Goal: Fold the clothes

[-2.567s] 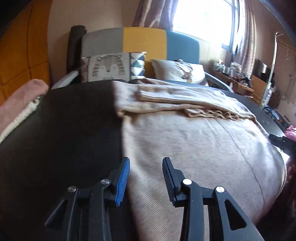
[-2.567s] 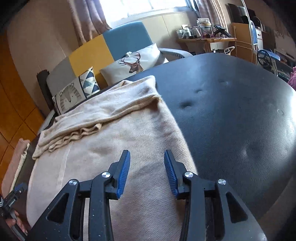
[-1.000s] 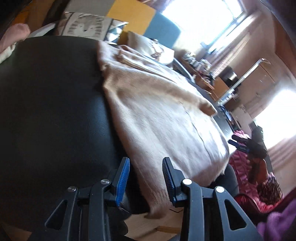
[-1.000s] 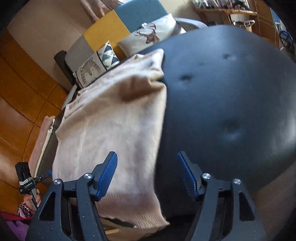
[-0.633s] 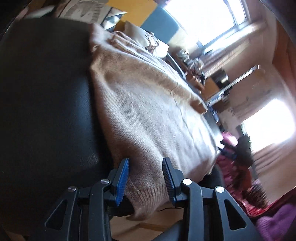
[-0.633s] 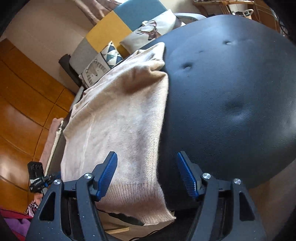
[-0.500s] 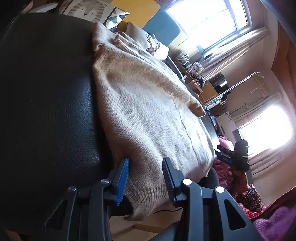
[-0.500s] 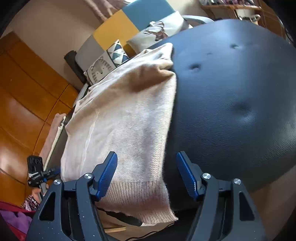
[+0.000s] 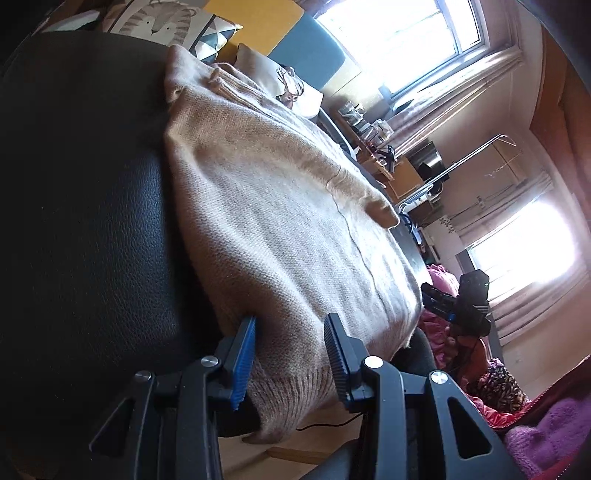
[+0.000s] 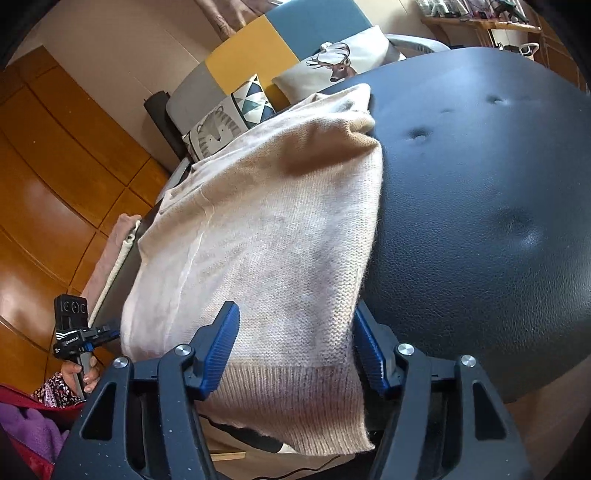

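Over the near edge of the black upholstered surface: both grippers straddle the beige sweater's hanging hem.
Left gripper and right gripper each bracket a hem corner, jaws apart, pads not yet pressing; the right jaws have just been narrowing. Judged step: grasping the hem for the fold. Next, both must clamp, then carry the hem toward the collar.

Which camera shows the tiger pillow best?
The right wrist view: the tiger pillow shows its whole face there, behind the beige sweater. The left wrist view catches only part of it, cut off at the top edge.
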`<state>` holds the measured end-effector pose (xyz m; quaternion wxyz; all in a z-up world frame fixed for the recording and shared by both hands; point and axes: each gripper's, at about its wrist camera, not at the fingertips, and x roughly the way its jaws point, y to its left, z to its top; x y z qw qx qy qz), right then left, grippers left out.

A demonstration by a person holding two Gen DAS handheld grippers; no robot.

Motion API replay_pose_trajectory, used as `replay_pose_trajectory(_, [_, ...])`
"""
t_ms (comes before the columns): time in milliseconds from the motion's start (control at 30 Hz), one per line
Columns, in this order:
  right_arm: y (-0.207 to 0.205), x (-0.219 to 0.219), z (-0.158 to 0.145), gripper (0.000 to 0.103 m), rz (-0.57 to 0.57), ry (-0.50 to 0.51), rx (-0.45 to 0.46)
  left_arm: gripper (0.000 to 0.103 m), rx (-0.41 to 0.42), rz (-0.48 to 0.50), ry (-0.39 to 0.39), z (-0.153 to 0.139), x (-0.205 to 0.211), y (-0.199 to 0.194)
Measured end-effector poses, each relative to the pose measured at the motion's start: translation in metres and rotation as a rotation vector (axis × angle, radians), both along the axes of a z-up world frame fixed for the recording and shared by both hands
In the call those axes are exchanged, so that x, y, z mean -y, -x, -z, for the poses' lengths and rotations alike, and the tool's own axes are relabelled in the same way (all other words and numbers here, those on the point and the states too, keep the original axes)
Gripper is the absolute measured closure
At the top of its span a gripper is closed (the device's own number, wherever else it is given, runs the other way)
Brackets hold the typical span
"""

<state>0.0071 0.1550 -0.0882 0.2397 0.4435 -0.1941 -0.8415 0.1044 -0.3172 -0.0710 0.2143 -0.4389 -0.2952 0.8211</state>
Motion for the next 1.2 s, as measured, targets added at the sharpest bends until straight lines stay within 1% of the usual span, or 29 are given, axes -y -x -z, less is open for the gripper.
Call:
replay_pose_trajectory(67, [-0.001,-0.001,0.0,0.042,-0.008,0.006,0.002,0.066,0.004,0.015,0.0,0.0,-0.002,0.0])
replay_pose_trajectory(100, [-0.001,-0.003,0.001,0.044,-0.007,0.012,0.005,0.066,0.009,0.011,0.024,-0.003,-0.001,-0.001])
replay_pose_trajectory(200, [-0.001,-0.008,0.003,0.045,0.005,0.048,0.015,0.066,0.014,-0.08,0.066,-0.007,0.012,-0.008])
replay_pose_trajectory(233, [-0.001,-0.009,0.004,0.045,0.008,0.057,0.017,0.066,0.029,-0.089,0.047,-0.004,0.017,-0.009])
replay_pose_trajectory(300, [0.0,-0.011,0.005,0.045,0.009,0.07,0.019,0.066,0.06,-0.076,0.024,0.003,0.018,-0.008])
replay_pose_trajectory(367, [0.0,-0.012,0.005,0.045,0.013,0.08,0.021,0.065,0.053,-0.055,0.034,0.002,0.013,-0.008])
replay_pose_trajectory(433, [-0.001,-0.012,0.005,0.045,0.01,0.085,0.019,0.061,0.049,-0.043,0.044,0.001,0.01,-0.008])
replay_pose_trajectory(467, [-0.001,-0.011,0.005,0.045,0.004,0.094,0.02,0.06,0.045,-0.04,0.048,0.0,0.01,-0.009])
replay_pose_trajectory(533, [-0.001,-0.009,0.005,0.045,-0.011,0.11,0.022,0.059,0.042,-0.041,0.041,0.0,0.01,-0.008])
replay_pose_trajectory(600, [-0.001,-0.006,0.005,0.045,-0.03,0.1,0.017,0.059,0.038,-0.04,0.032,0.0,0.009,-0.007])
replay_pose_trajectory(633, [-0.001,-0.004,0.005,0.045,-0.037,0.101,0.016,0.059,0.032,-0.039,0.016,-0.001,0.009,-0.006])
replay_pose_trajectory(700, [0.0,0.0,0.004,0.045,-0.048,0.103,0.018,0.059,0.023,-0.026,-0.044,0.0,0.006,-0.003])
replay_pose_trajectory(833, [-0.001,0.009,0.002,0.045,-0.063,0.044,0.001,0.059,0.012,-0.031,-0.043,0.002,-0.002,0.0])
replay_pose_trajectory(967, [-0.005,0.024,-0.001,0.045,-0.098,-0.057,-0.029,0.059,0.0,-0.036,-0.005,-0.001,-0.006,-0.001])
replay_pose_trajectory(1000, [-0.005,0.028,-0.002,0.046,-0.108,-0.084,-0.035,0.061,0.003,-0.032,0.009,-0.001,-0.008,0.0])
replay_pose_trajectory(1067, [-0.004,0.035,-0.004,0.064,-0.103,-0.183,-0.036,0.073,0.012,-0.033,0.069,-0.003,-0.011,0.003])
replay_pose_trajectory(1100, [-0.004,0.037,-0.006,0.079,-0.095,-0.235,-0.037,0.084,0.02,-0.041,0.096,-0.004,-0.011,0.004])
replay_pose_trajectory(1133, [-0.003,0.037,-0.006,0.087,-0.091,-0.258,-0.037,0.091,0.029,-0.051,0.109,-0.004,-0.01,0.006])
replay_pose_trajectory(1167, [-0.002,0.034,-0.006,0.09,-0.085,-0.238,-0.028,0.091,0.034,-0.057,0.098,-0.003,-0.008,0.006])
replay_pose_trajectory(1200, [-0.001,0.031,-0.005,0.091,-0.079,-0.216,-0.019,0.093,0.038,-0.06,0.082,-0.002,-0.006,0.007])
